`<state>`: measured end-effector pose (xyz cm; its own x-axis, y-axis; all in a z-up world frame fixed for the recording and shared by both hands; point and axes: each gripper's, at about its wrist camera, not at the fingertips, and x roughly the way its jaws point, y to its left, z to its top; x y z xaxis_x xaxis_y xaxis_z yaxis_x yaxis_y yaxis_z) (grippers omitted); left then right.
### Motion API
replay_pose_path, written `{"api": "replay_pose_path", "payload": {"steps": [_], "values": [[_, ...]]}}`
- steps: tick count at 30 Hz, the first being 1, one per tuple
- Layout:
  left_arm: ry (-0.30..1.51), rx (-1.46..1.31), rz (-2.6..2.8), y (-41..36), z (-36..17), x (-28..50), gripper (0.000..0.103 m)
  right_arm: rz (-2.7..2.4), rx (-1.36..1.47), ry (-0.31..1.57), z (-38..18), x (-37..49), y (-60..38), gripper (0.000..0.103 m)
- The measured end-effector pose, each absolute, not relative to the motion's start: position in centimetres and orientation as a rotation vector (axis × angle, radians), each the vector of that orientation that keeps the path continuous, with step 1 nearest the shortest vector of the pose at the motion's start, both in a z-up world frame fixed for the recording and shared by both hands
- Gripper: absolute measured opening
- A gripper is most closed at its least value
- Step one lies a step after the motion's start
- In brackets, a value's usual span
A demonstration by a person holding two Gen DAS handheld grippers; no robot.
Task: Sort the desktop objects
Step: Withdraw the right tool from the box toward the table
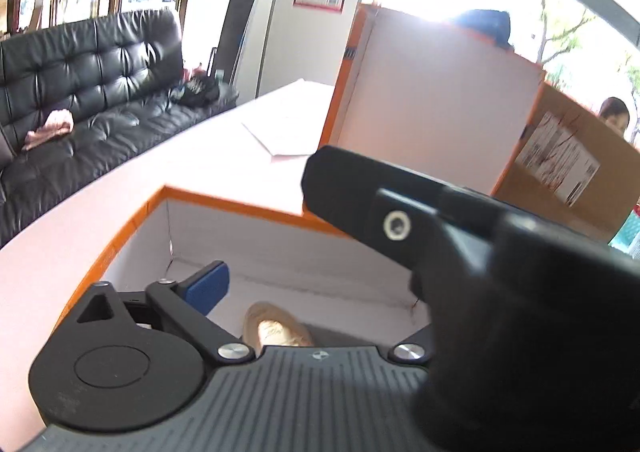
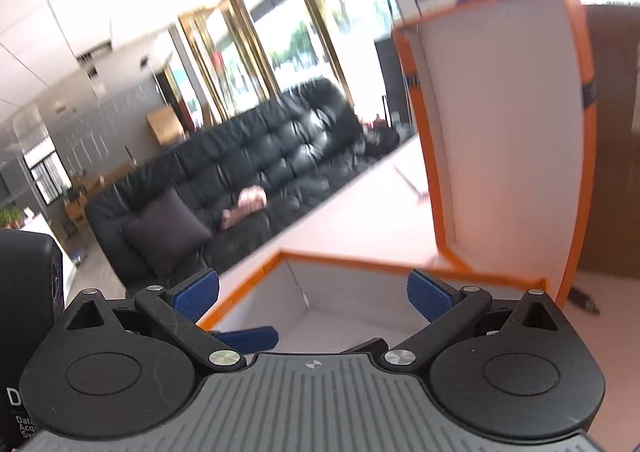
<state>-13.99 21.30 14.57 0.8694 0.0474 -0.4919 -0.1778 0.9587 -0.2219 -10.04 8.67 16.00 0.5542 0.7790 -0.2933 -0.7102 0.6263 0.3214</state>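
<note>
An open orange box with a white inside (image 1: 168,212) stands on the pale table; its lid (image 1: 432,92) stands upright behind it. A small gold-tan object (image 1: 276,326) lies on the box floor. My left gripper (image 1: 320,284) hovers over the box; its left blue pad (image 1: 208,288) shows, while the right gripper's black body (image 1: 500,272) hides the right finger. In the right wrist view my right gripper (image 2: 312,298) is open and empty above the same box (image 2: 320,264), with the lid (image 2: 508,132) to its right. The left gripper's blue pad (image 2: 248,336) shows below.
A black leather sofa (image 1: 100,92) runs along the table's far side. White papers (image 1: 280,132) lie on the table (image 1: 120,196) beyond the box. A brown cardboard box (image 1: 568,172) stands behind the lid. A small dark item (image 2: 584,300) lies on the table right of the box.
</note>
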Motion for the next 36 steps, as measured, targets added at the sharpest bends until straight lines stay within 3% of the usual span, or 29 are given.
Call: {"api": "replay_pose_path", "payload": {"steps": [4,10,15,25,36], "values": [[0.367,-0.219,0.022,18.0,16.0,-16.1,0.103,0.850,0.188,0.135,17.0,-13.5,4.6,0.103],[0.198,-0.106,-0.101,12.7,14.6,-19.5,0.103,0.812,0.276,0.101,16.1,-16.5,-1.0,0.103],[0.151,0.024,-0.231,9.0,11.6,-22.2,0.103,0.773,0.173,0.065,13.3,-20.2,-4.2,0.103],[0.294,0.096,-0.487,3.2,8.0,-22.2,0.103,0.634,0.230,0.154,8.2,-24.1,-10.7,0.103],[0.577,-0.003,-0.548,-4.8,5.0,-12.7,0.103,0.159,0.473,0.302,3.5,-20.8,-21.8,0.103]]}}
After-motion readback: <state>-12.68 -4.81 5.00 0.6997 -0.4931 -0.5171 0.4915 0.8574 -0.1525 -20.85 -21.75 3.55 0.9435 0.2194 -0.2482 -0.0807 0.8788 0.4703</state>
